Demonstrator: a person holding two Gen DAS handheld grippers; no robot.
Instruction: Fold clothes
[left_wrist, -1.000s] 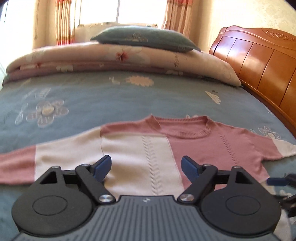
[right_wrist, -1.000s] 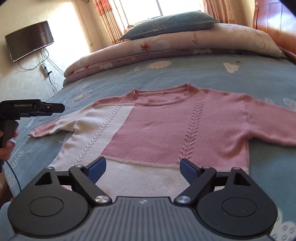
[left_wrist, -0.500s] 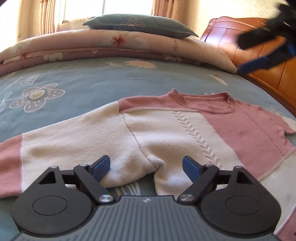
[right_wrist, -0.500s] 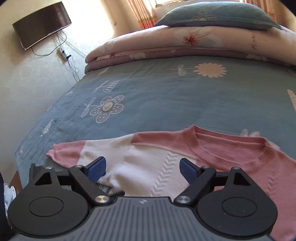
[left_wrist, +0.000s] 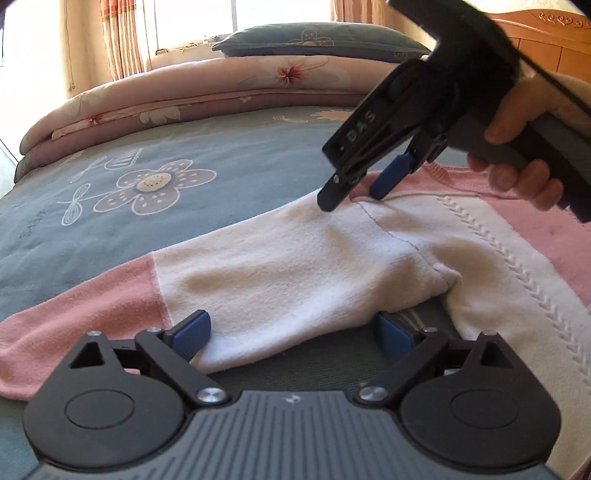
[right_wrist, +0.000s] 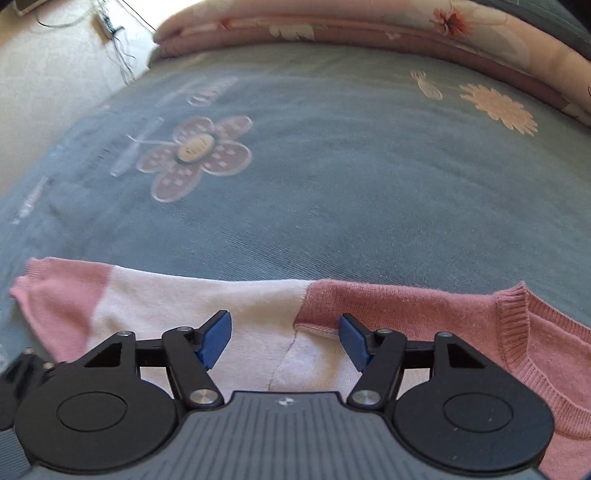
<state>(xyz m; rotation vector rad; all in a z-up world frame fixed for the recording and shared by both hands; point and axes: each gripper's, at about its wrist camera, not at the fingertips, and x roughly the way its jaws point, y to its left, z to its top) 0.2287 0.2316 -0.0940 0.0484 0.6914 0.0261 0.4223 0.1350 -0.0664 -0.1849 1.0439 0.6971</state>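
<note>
A pink and white knit sweater lies flat, front up, on the blue bedspread. My left gripper is low at the near edge of the white sleeve by the underarm. Its jaws are opening wide, the sleeve's edge lies between the pads, and nothing is pinched. A hand holds my right gripper tilted down onto the shoulder seam. In the right wrist view the right gripper straddles that seam of the sweater. Its jaws are closing, with the pads still apart from the cloth.
A folded floral quilt with a grey-blue pillow on top lies across the far end of the bed. A wooden headboard is at the far right. Beyond the bed's left edge, cables hang against the pale wall.
My left gripper sank toward the sleeve's underarm and opened wider. My right gripper swung from the sweater's hem across to the left shoulder seam, and its jaws narrowed.
</note>
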